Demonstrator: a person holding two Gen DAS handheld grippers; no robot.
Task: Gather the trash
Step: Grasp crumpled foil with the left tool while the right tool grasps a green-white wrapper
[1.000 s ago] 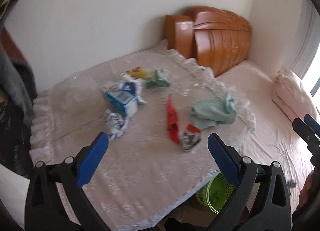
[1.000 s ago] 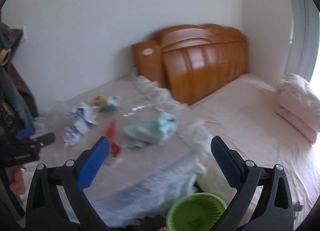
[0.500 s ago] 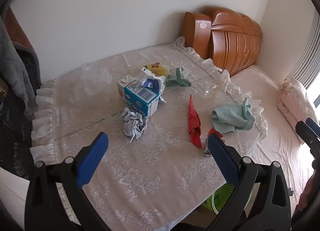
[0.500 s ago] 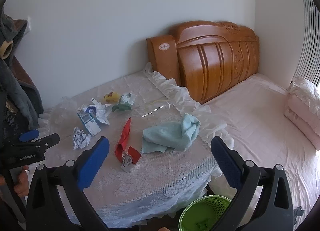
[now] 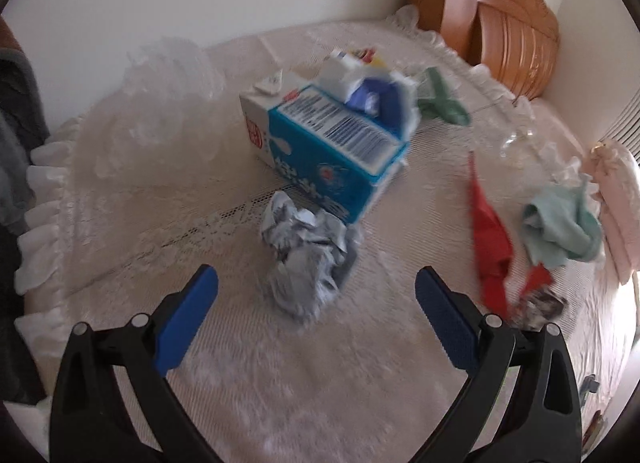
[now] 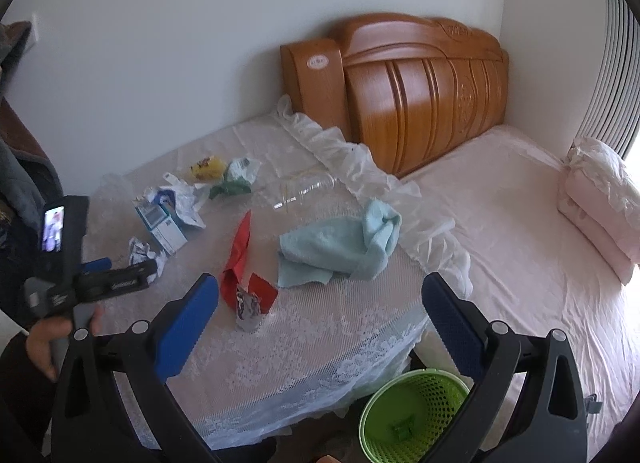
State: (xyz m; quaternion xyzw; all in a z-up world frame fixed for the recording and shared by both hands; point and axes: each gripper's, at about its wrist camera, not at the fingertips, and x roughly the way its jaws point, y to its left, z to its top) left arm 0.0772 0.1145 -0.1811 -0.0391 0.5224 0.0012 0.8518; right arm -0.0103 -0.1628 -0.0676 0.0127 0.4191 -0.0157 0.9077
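**Left gripper lined up on paper wad**

The left gripper (image 5: 316,283), jaws spread wide and empty, points at the crumpled grey-white paper wad (image 5: 306,259) lying on the lace-covered table (image 5: 320,383), touching the blue-and-white carton (image 5: 328,151). Advice: straddle the wad alone, clear of the carton. The right gripper (image 6: 320,297) is likewise agape, empty. The green mesh basket (image 6: 412,415) is partly cut off; the left view is blurred.

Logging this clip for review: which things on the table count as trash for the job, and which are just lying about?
Belongs to the job:
crumpled paper ball
blue carton
red wrapper
yellow packet
green-and-white wrapper
clear plastic bottle
green basket, presumably the bin

Just lying about:
light blue towel
lace tablecloth
pink bedding
wooden headboard
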